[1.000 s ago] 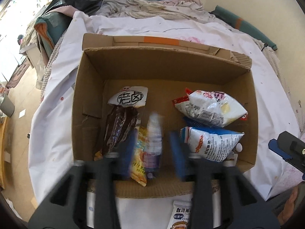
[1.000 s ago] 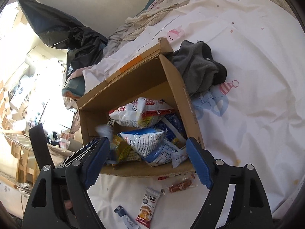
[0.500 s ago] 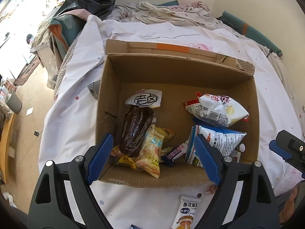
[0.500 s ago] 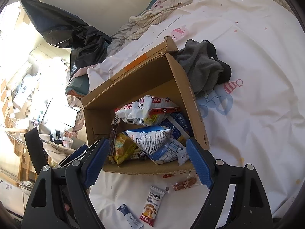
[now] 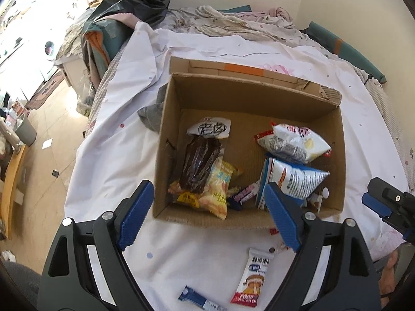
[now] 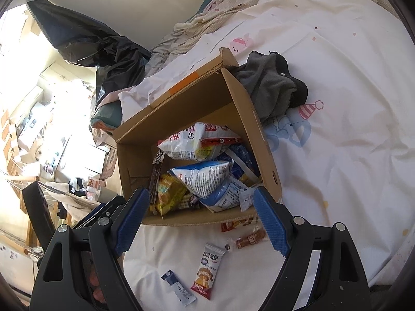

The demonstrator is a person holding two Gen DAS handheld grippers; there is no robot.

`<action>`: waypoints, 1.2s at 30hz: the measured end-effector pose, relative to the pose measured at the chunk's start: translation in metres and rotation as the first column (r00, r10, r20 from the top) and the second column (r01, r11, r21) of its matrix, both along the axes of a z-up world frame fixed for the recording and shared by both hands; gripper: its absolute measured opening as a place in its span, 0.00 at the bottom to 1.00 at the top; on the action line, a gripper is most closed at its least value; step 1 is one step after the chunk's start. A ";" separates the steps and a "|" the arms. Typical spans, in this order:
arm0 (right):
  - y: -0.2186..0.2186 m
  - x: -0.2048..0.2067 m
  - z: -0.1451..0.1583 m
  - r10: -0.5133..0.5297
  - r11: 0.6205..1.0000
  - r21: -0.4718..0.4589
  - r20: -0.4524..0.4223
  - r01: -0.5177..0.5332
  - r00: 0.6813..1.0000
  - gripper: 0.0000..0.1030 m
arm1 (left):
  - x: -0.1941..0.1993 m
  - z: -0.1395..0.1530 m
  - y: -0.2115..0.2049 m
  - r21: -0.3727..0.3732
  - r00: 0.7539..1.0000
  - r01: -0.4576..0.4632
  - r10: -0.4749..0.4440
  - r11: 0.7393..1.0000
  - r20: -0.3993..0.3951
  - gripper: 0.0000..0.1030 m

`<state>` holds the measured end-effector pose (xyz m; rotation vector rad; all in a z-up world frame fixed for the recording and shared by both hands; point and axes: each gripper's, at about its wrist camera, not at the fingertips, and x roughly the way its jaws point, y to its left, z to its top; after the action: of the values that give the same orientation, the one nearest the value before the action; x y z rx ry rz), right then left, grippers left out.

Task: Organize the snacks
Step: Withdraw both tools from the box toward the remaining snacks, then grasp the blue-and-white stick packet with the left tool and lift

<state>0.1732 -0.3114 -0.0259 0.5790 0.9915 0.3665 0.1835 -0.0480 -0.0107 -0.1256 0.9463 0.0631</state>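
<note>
Left wrist view
Left gripper (image 5: 208, 215): lower centre of frame, jaws spread wide, gripped nothing, blue pads either side of the box's near wall.
Cardboard box (image 5: 249, 96): centre of frame, open at the top, sat on the white sheet (image 5: 116, 155).
Dark brown packet (image 5: 198, 164): left half of the box, lay partly over the yellow snack bag (image 5: 218, 189).
White labelled packet (image 5: 210, 129): just above the brown one in frame, touching it.
Red-and-white chip bag (image 5: 293, 142): right half of the box, above the blue-and-white chip bag (image 5: 293, 178).
Small wrapped bar (image 5: 246, 194): box floor, between yellow bag and blue-and-white bag.
Rice cracker packet (image 5: 250, 277): on the sheet outside the box, bottom centre.
Blue sachet (image 5: 198, 298): bottom edge, left of the cracker packet.
Right gripper (image 5: 389, 204): right edge, only partly in frame; jaw spread could not be told here.

Right wrist view
Right gripper (image 6: 202, 223): lower centre, jaws wide apart, held nothing.
Cardboard box (image 6: 262, 142): centre, seen from a corner, bags piled inside.
Red-and-white chip bag (image 6: 199, 142): topmost in frame, above the blue-and-white chip bag (image 6: 207, 178).
Yellow snack bag (image 6: 168, 194): lower left of the box interior.
Rice cracker packet (image 6: 207, 272): on the sheet below the box.
Blue sachet (image 6: 177, 287): left of the cracker packet, apart from it.
Two small brown-red packets (image 6: 250, 238): on the sheet near the box's near wall.
Grey cloth (image 6: 269, 88): upper right of the box, against its wall.
Black bag (image 6: 85, 46): upper left of frame.
</note>
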 end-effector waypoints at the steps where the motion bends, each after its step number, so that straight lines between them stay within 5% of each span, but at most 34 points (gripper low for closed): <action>1: 0.000 -0.002 0.000 0.001 1.000 0.000 -0.001 -0.001 1.000 0.83 | -0.004 0.000 0.001 -0.005 1.000 -0.003 0.003 1.000 -0.006 0.82; 6: 0.005 -0.013 -0.004 0.009 1.000 -0.009 -0.015 -0.009 1.000 0.83 | -0.028 -0.006 0.008 0.000 0.997 -0.048 0.048 0.999 -0.063 0.82; 13: 0.012 -0.031 -0.017 0.022 1.000 0.006 -0.068 -0.021 0.997 0.83 | -0.062 -0.030 0.027 -0.087 0.977 -0.140 0.123 0.986 -0.176 0.82; 26: 0.021 -0.042 -0.029 0.007 0.999 -0.042 -0.116 -0.012 0.993 0.83 | -0.108 -0.089 0.040 -0.175 0.905 -0.306 0.230 0.936 -0.357 0.82; 32: 0.026 -0.041 -0.034 0.023 0.998 -0.056 -0.131 -0.031 0.991 0.83 | -0.100 -0.123 0.020 -0.186 0.881 -0.287 0.182 0.940 -0.438 0.60; 34: 0.025 -0.040 -0.034 0.021 0.998 -0.060 -0.133 -0.029 0.991 0.82 | -0.098 -0.134 0.013 -0.185 0.870 -0.269 0.156 0.945 -0.467 0.41; 36: 0.024 -0.040 -0.035 0.015 0.998 -0.064 -0.139 -0.024 0.990 0.82 | -0.098 -0.139 0.006 -0.189 0.866 -0.261 0.143 0.947 -0.479 0.34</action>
<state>0.1331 -0.2872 -0.0613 0.5409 1.1396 0.3127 0.0856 -0.0416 -0.1496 -0.4602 1.4153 0.1767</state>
